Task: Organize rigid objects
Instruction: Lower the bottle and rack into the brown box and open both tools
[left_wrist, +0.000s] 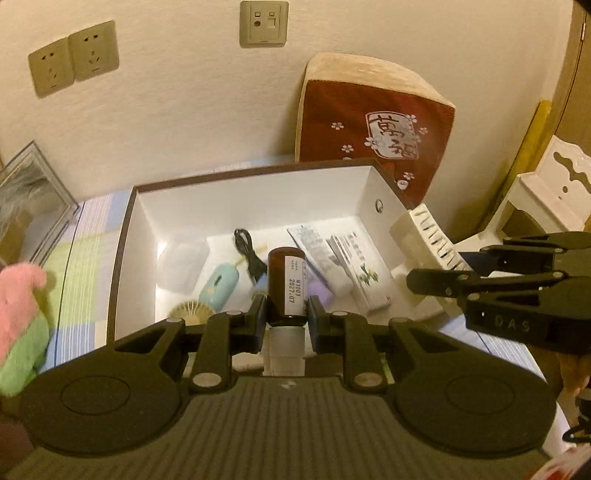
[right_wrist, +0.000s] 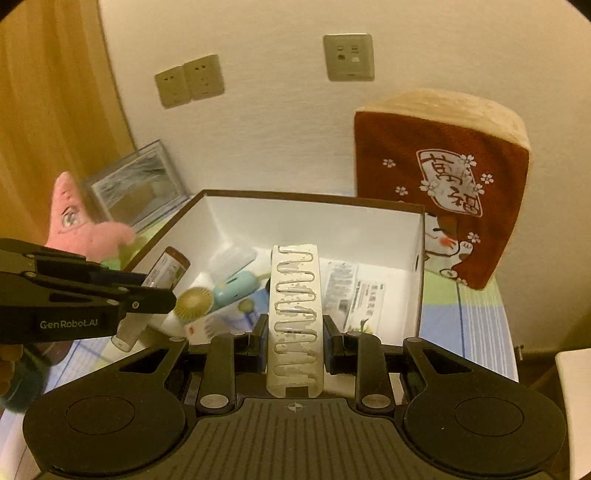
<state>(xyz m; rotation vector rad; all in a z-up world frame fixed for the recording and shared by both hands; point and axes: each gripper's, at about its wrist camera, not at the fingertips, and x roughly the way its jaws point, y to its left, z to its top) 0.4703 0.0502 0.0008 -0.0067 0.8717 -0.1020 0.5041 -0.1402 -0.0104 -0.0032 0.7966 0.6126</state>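
The bottle's (left_wrist: 287, 286) clear cap end sinks behind the left gripper (left_wrist: 287, 320), and the rack's (right_wrist: 294, 317) near end is cut off by the right gripper (right_wrist: 294, 341). Print on the packets (right_wrist: 354, 291) in the box (left_wrist: 258, 192) is too blurred to read. Both grippers tilt down over the box's near edge, each clamped on its load: the left nips the amber bottle (label "MT003 2027.07"), the right pinches the pale rack. The left gripper's arm reads "GenRobot.AI".

Dim, warm yellowish indoor light, pretty grainy. Fisheye bends the edges hard. Pink plush toy (left_wrist: 16, 295) looks motion-blurred.
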